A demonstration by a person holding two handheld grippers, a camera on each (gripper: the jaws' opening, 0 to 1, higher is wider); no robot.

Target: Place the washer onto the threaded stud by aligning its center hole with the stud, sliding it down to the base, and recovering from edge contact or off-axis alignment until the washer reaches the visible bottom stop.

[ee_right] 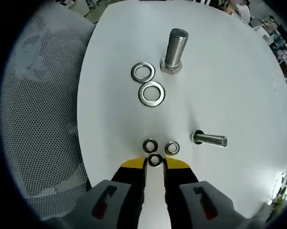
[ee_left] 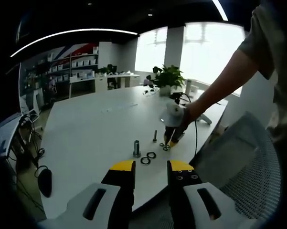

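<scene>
On the white table [ee_right: 239,86], my right gripper [ee_right: 155,164] has its yellow tips closed in on both sides of a small washer [ee_right: 155,160], which lies flat on the surface. Two more small washers [ee_right: 150,145] [ee_right: 172,148] lie just beyond it. The slim threaded stud [ee_right: 211,140] stands to the right. A thick bolt [ee_right: 174,50] stands on its hex head farther off, with two large washers [ee_right: 143,72] [ee_right: 152,93] beside it. My left gripper [ee_left: 151,167] hangs open short of the table's edge, facing the bolt [ee_left: 136,148], the stud [ee_left: 155,136] and the right gripper [ee_left: 171,138].
A grey mesh chair [ee_right: 38,119] sits close against the table's near edge [ee_right: 83,143]. A person's arm [ee_left: 219,86] reaches over the table from the right. A potted plant [ee_left: 168,76] stands at the table's far end.
</scene>
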